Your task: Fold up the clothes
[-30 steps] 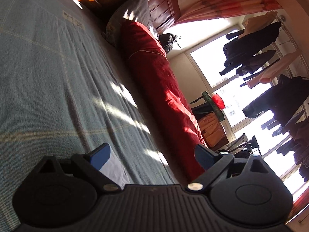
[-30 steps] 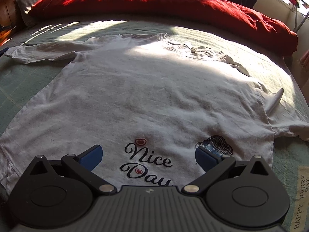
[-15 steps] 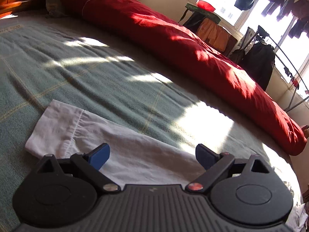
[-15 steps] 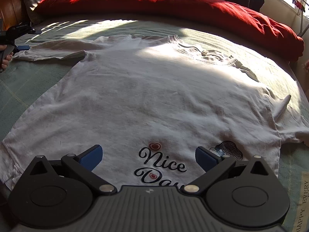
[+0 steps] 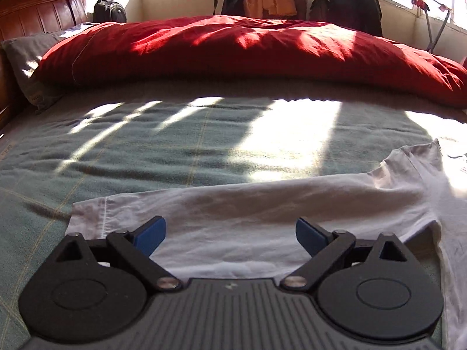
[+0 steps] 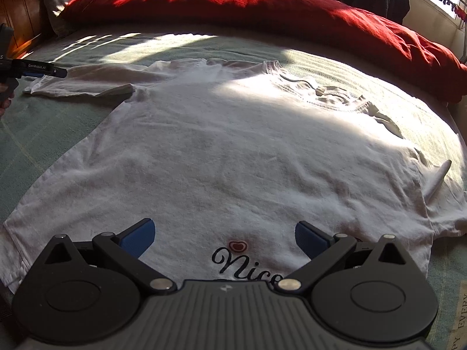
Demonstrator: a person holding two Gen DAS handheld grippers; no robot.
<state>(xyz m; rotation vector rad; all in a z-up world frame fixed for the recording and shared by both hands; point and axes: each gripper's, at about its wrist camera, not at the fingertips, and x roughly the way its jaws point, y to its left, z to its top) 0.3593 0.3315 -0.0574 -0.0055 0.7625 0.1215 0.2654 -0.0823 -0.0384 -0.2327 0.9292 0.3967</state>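
A white T-shirt (image 6: pixel 233 145) with "Nice" printed near its hem lies spread flat on the green bedspread (image 6: pixel 58 122). In the left wrist view its left sleeve (image 5: pixel 233 210) stretches across just beyond my left gripper (image 5: pixel 230 234), which is open and holds nothing. My right gripper (image 6: pixel 224 237) hovers open over the hem by the print, nothing between its fingers. The left gripper (image 6: pixel 38 70) also shows in the right wrist view at the far left, beside the sleeve end.
A long red duvet (image 5: pixel 248 49) lies rolled along the far side of the bed. A grey pillow (image 5: pixel 26 58) and wooden headboard (image 5: pixel 38 11) are at the left. Dark clothes (image 5: pixel 353 0) hang on a rack by the windows.
The left gripper has swung round from facing along the bed to facing squarely over the sleeve. The right gripper has drawn back slightly, so less of the print shows. Both stay open.
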